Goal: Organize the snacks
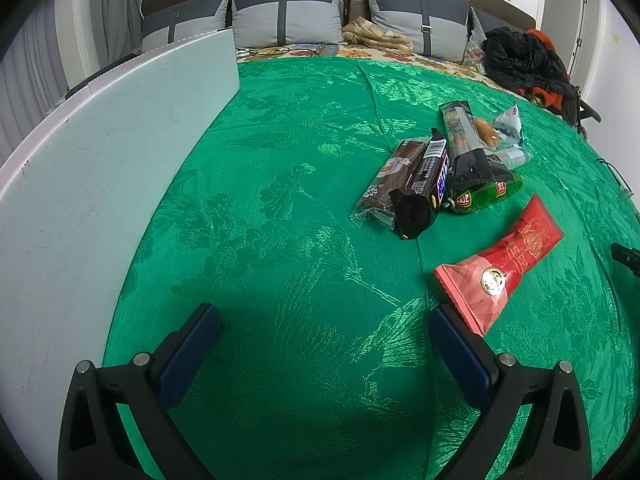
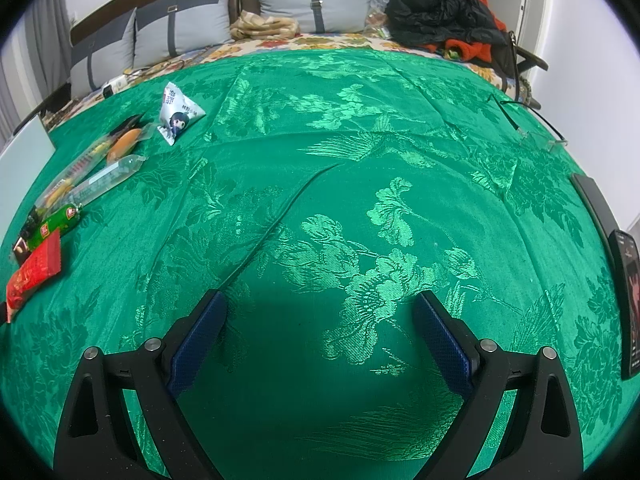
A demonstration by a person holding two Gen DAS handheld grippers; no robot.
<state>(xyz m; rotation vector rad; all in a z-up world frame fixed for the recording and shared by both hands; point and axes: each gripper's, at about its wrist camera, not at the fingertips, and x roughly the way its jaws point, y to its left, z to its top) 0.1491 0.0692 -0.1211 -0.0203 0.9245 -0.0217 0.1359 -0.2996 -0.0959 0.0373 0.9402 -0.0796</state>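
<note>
Nothing is picked up yet: the left gripper point(image 1: 324, 336) and right gripper point(image 2: 320, 320) both hover over the green bedspread point(image 1: 280, 200) with fingers spread wide and empty. The snacks lie clustered ahead, the red packet point(image 1: 500, 268) just beside the left gripper's right finger. That packet looks the likeliest first grasp, calling for a short rightward shift.

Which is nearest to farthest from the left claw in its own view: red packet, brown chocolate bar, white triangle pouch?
From the left claw:
1. Red packet, beside its right finger.
2. Brown chocolate bar, ahead in the pile.
3. White triangle pouch, behind the pile, right.
</note>
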